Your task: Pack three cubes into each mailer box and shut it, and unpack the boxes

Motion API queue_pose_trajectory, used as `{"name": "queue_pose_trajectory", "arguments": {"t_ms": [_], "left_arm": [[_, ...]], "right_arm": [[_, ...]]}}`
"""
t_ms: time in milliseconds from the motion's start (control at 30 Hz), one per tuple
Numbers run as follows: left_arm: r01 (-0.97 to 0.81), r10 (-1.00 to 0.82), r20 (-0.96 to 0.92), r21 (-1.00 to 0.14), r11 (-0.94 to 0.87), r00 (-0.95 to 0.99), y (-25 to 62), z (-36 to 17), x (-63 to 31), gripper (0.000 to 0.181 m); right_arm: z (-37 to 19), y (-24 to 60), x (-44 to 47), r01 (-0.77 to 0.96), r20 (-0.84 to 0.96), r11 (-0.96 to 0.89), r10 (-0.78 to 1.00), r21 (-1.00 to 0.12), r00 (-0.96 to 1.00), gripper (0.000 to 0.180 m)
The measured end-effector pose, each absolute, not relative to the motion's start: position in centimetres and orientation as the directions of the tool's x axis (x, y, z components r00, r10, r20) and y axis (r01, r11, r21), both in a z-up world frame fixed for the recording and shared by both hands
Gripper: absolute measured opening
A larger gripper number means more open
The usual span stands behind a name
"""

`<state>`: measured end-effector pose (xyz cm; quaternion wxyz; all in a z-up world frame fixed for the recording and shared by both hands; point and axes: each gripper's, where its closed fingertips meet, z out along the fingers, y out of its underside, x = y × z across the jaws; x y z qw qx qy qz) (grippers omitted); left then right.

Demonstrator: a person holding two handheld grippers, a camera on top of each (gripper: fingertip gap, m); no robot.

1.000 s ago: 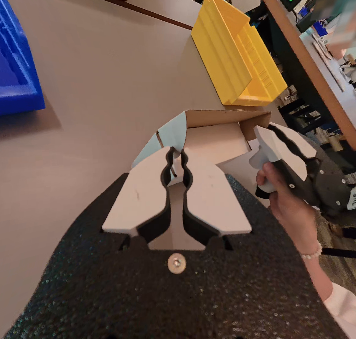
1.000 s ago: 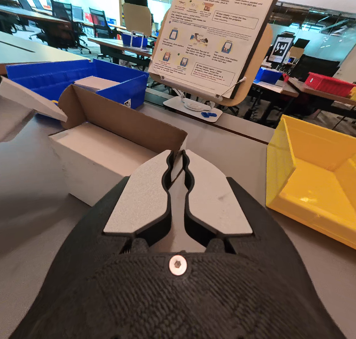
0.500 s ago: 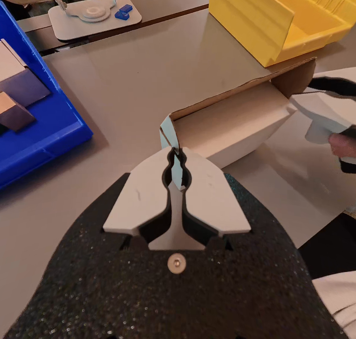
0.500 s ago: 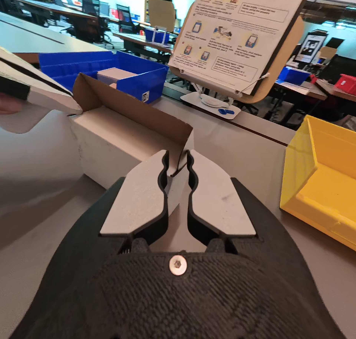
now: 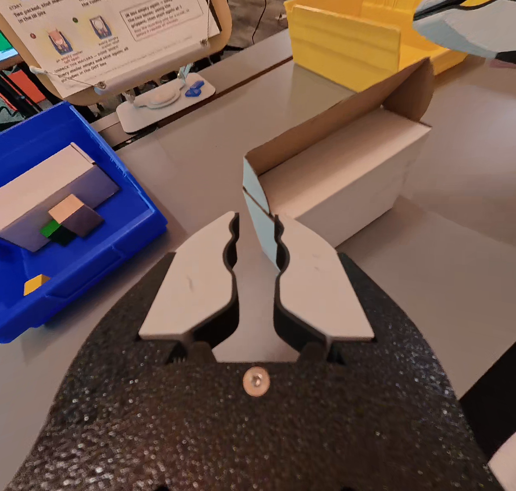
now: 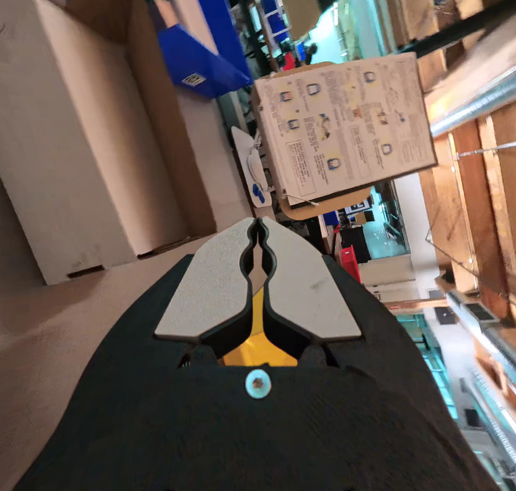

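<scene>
A white mailer box (image 5: 349, 176) with a brown inside lies on the grey table, a brown flap standing along its far edge. My left gripper (image 5: 257, 218) is open, and the box's near corner sits between its fingertips without being gripped. My right gripper (image 6: 258, 220) is shut and empty, rolled onto its side to the right of the box (image 6: 83, 142). It also shows in the left wrist view (image 5: 469, 22), raised above the box's far end. A pale cube (image 5: 74, 215), a green cube (image 5: 51, 227) and a yellow cube (image 5: 35, 283) lie in the blue bin (image 5: 97, 268).
The blue bin stands at the left and also holds a second white mailer (image 5: 42, 181). A yellow bin (image 5: 343, 39) stands at the back right. An instruction board (image 5: 111, 25) on a stand is behind the table's middle. The table's front edge is at the lower right. About 15 cm separates my left fingertips from my right. The left tips stand about 30 cm off the pale cube (image 5: 74, 215). It turns up in the right wrist view (image 6: 158, 9) as well.
My left gripper has opened and let go of the box's end flap. My right gripper has let go of the other end, lifted away, rolled onto its side and shut.
</scene>
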<state>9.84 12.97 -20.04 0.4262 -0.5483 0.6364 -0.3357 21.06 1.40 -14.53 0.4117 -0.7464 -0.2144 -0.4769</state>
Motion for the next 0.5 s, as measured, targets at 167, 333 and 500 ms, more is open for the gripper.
{"name": "queue_pose_trajectory", "arguments": {"t_ms": [167,333,500], "left_arm": [[-0.412,-0.981,-0.19,-0.892,0.186,-0.031,13.8,-20.4,9.3,0.022],[-0.4,-0.96,-0.276,-0.876,0.268,-0.039,14.6,-19.6,9.4,0.017],[-0.276,-0.889,-0.457,-0.85,0.448,-0.033,15.3,-15.5,10.8,0.0]], "right_arm": [[-15.4,2.1,20.7,0.767,0.94,-0.585,0.024,-0.263,0.34,0.0],[-17.5,1.9,19.2,0.783,0.903,-0.573,0.159,-0.245,0.399,0.0],[-18.0,1.7,18.9,0.789,0.924,-0.578,0.147,-0.209,0.353,0.0]]}}
